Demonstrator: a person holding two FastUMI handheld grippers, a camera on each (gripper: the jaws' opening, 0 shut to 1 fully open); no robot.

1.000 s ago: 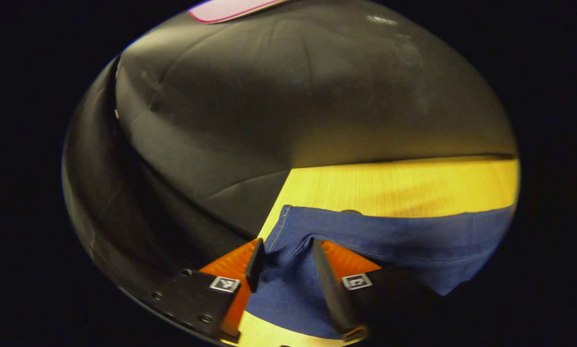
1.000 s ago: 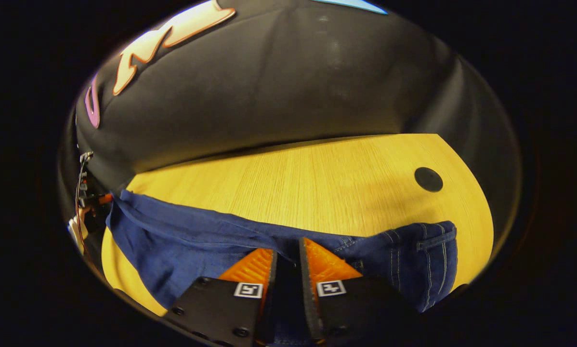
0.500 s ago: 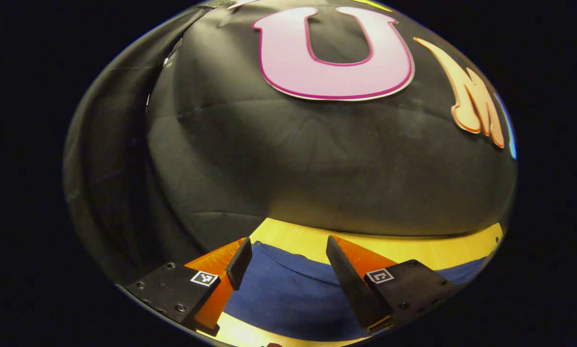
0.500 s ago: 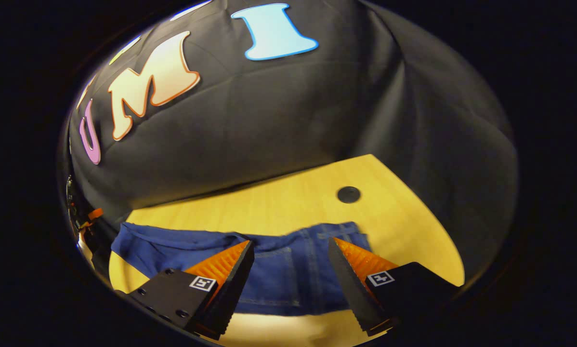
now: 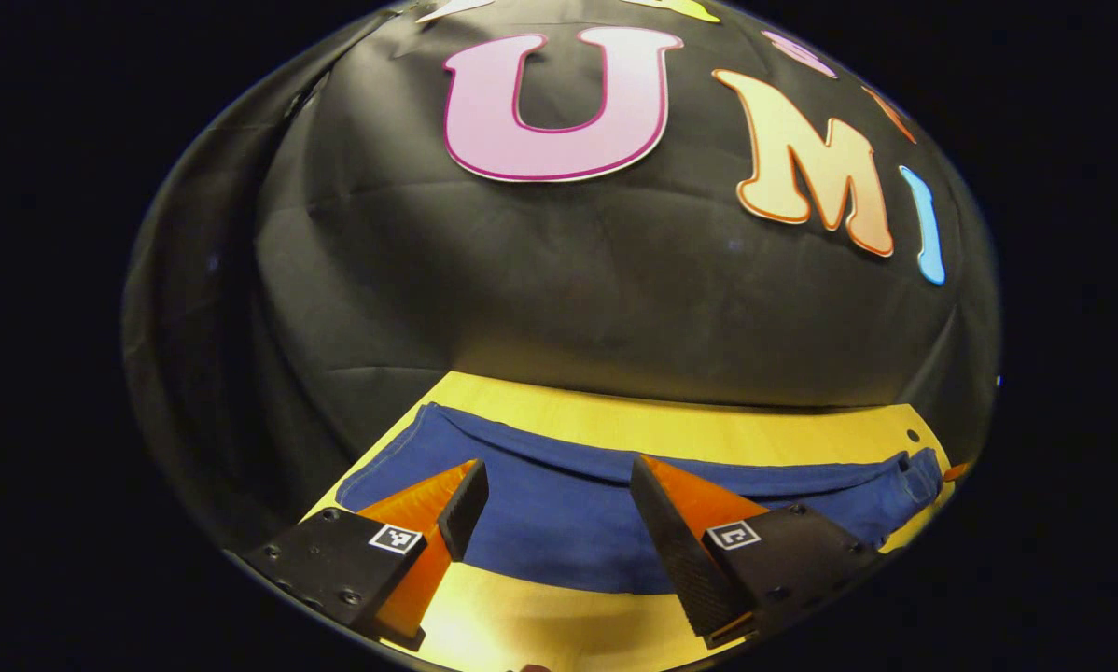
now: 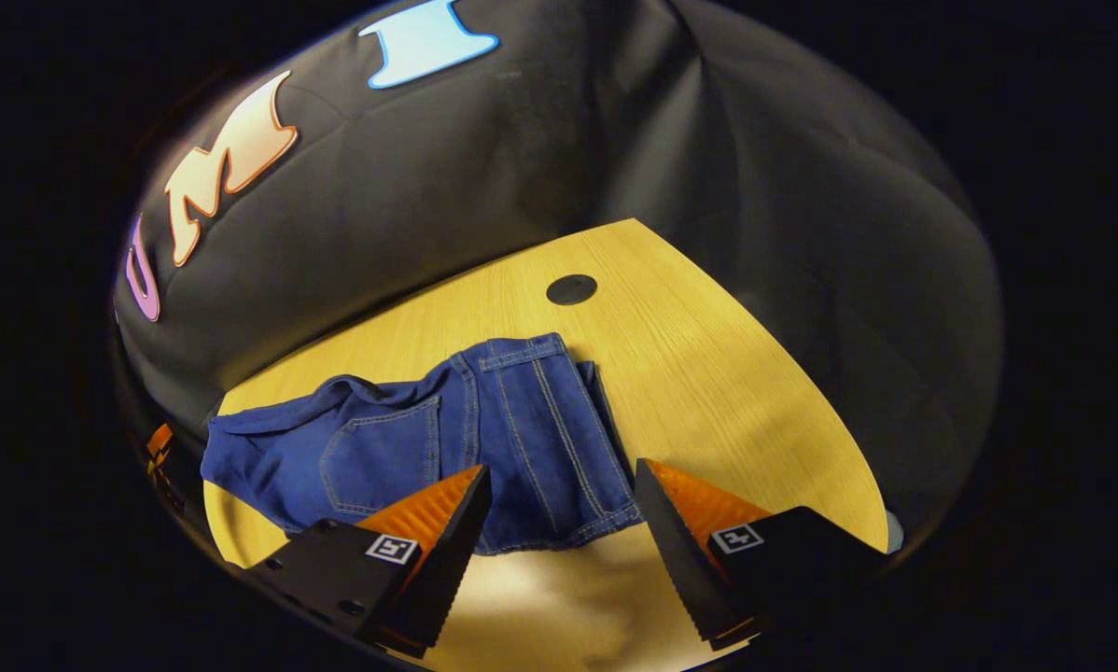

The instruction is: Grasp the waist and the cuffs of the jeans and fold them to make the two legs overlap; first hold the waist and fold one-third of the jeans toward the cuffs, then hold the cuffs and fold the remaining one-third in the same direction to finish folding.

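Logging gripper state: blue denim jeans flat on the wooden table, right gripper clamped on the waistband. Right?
Not quite. The right gripper is open, fingers apart above the blue denim jeans, as the right gripper view shows. They do lie on the wooden table.

The left gripper view looks forward between the parted fingers of the left gripper, from low above the wooden table, across the leg end of the jeans toward the black cloth wall close behind. The right gripper view sits higher behind the right gripper and tilts down more, with the waist end just ahead of its fingers. Both views share the jeans, the table and the wall.
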